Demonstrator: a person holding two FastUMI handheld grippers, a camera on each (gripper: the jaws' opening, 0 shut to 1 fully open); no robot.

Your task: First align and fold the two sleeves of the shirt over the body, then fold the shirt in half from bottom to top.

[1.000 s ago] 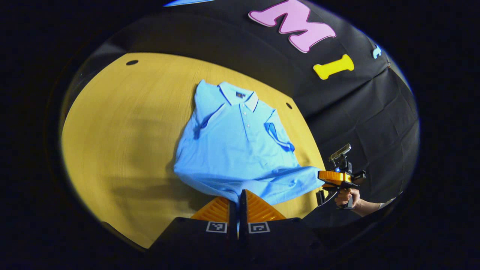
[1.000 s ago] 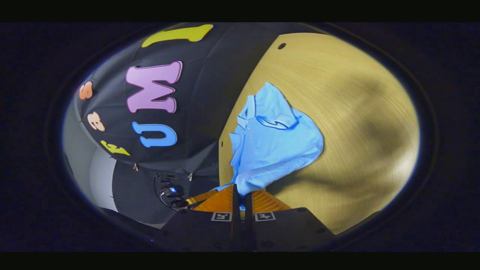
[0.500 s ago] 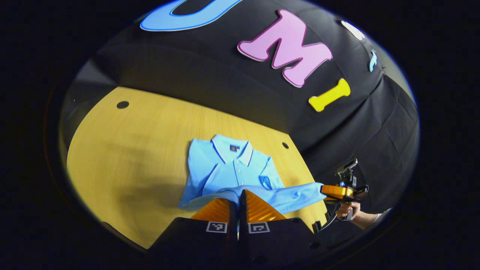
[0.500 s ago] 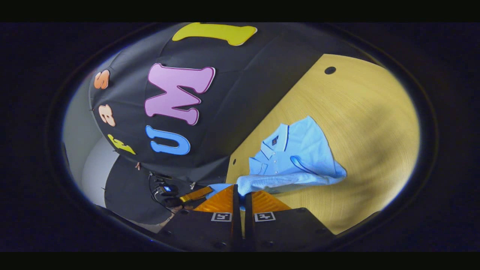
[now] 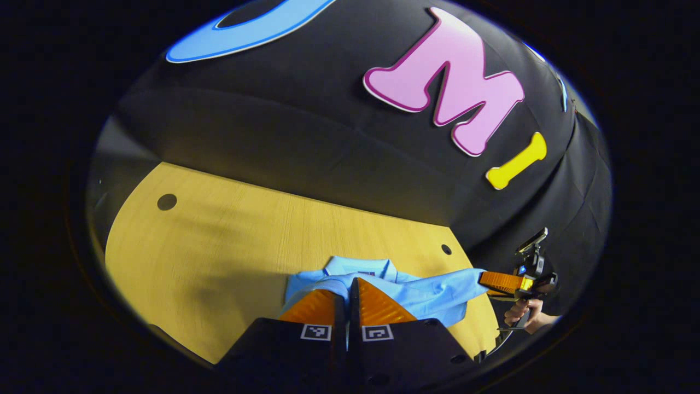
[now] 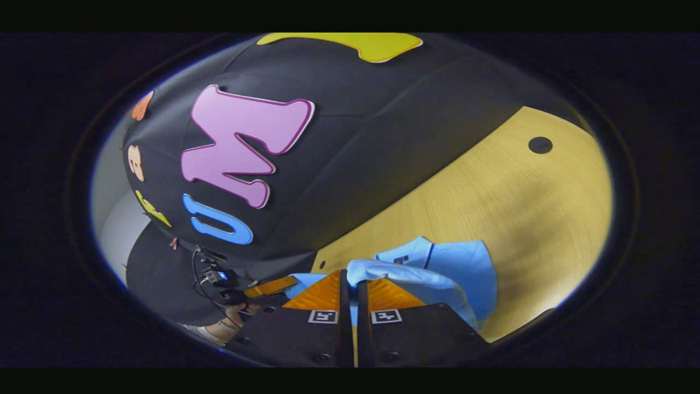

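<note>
Blue shirt point(image 5: 432, 293) hem, both claws' grip

The left gripper point(image 5: 348, 289) has its jaws closed together, pinching the hem of the shirt point(image 5: 426, 293) above the bench point(image 5: 219, 246). The right gripper point(image 6: 350, 284) is likewise clamped on the hem, further along it. A hand point(image 5: 522, 314) grips the right gripper's handle, level with the shirt's raised edge.

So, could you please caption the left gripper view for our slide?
Left claw and right claw carry the blue shirt's hem toward its collar.
</note>
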